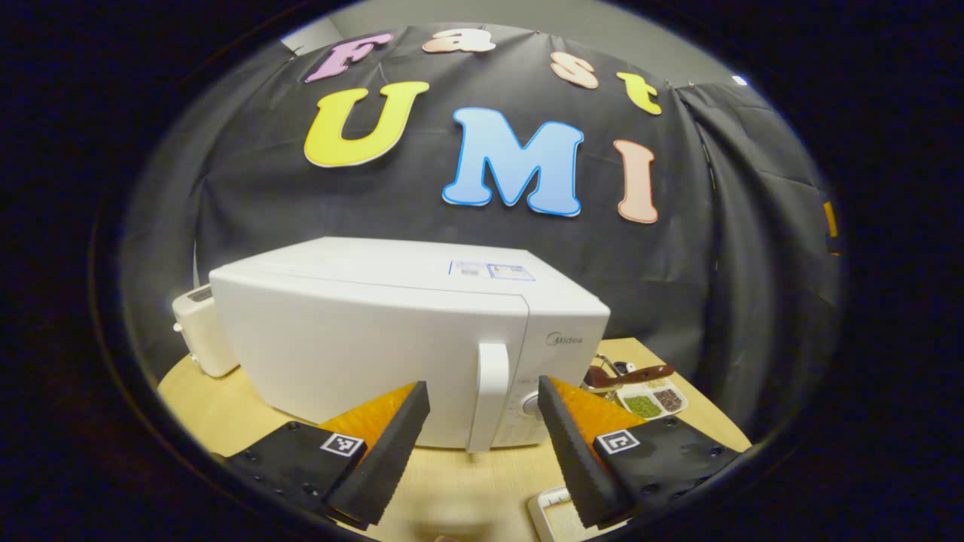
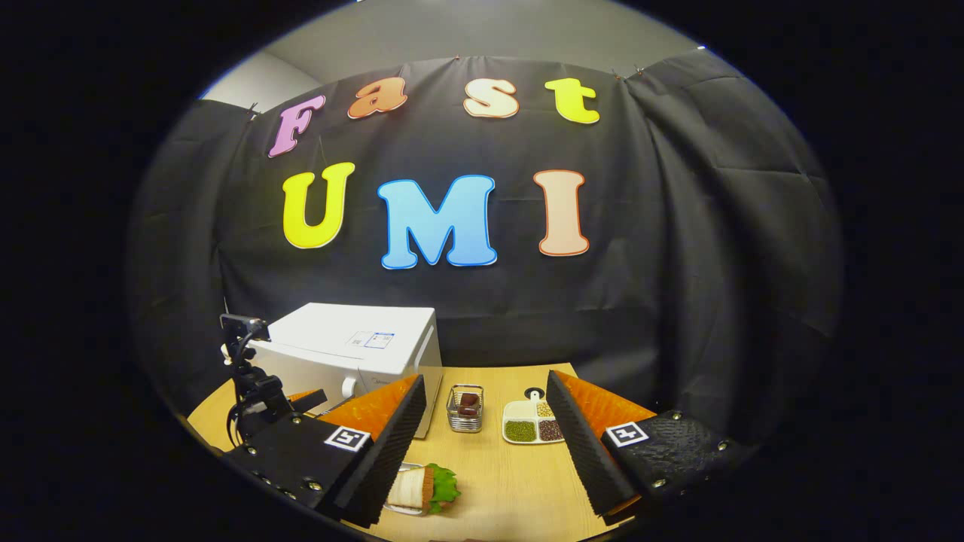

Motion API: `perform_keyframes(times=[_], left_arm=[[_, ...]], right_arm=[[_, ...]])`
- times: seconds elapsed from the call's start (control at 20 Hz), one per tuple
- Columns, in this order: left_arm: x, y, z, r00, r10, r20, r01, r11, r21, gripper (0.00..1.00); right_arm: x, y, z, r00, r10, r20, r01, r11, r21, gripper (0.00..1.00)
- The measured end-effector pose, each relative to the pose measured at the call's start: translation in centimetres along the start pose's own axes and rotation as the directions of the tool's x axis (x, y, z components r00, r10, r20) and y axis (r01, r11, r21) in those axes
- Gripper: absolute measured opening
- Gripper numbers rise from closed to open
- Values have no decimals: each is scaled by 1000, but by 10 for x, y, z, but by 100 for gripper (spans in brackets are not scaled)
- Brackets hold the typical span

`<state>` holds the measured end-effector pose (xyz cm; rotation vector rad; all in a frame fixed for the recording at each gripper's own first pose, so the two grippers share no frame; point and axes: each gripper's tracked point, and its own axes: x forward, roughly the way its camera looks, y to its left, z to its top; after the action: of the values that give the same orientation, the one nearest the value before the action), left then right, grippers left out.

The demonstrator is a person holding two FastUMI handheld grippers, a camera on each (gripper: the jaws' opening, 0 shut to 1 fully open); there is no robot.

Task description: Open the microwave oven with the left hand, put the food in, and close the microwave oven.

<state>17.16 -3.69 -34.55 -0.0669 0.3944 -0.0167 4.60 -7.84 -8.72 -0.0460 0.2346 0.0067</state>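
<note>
Through the left gripper view I saw a cream-coloured toaster-like appliance (image 1: 202, 331) at the far left of the round pale-wood worktop (image 1: 218, 410), just behind the boxy white microwave oven (image 1: 392, 339). Its door was shut, and its upright white handle (image 1: 487, 395) stood between the fingers of my left tongs (image 1: 482, 452), which were spread wide and gripping nothing. Right of the oven lay a white divided dish of green and brown grains (image 1: 651, 399), with a dark brown utensil (image 1: 629, 374) just behind it, though I could not make out what kind.

In the right gripper view the other handheld unit (image 2: 252, 376) showed at the left, in front of the microwave oven (image 2: 354, 354). The right tongs (image 2: 486, 452) were also spread wide and empty, hovering over the worktop (image 2: 512, 482). Beside their left finger lay the food, a sandwich with green lettuce on a small plate (image 2: 422, 488). Farther back stood a small clear glass holding something dark (image 2: 465, 409), then the divided dish (image 2: 533, 423).
</note>
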Motion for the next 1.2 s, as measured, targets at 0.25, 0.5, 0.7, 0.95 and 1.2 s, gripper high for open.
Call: perform_keyframes(times=[0.25, 0.5, 0.7, 0.95, 1.2], left_arm=[[25, 1, -15, 999, 7, -39, -6, 999, 36, 88], [31, -8, -22, 997, -43, -65, 49, 995, 84, 34], [26, -8, -22, 996, -43, -77, 54, 988, 143, 13], [7, -6, -34, 991, -63, -117, 78, 989, 128, 7], [-49, 4, -48, 977, -161, -140, 181, 973, 141, 7]], right_arm=[[5, -9, -5, 1000, -14, -20, 13, 1000, -21, 98], [6, -5, -9, 999, -14, -42, 13, 1000, -16, 98], [1, 6, -8, 999, -11, -43, 10, 1000, -27, 98], [-4, 17, -6, 1000, -8, -27, 7, 999, -53, 98], [-3, 34, -18, 999, 18, -50, -19, 999, -29, 98]])
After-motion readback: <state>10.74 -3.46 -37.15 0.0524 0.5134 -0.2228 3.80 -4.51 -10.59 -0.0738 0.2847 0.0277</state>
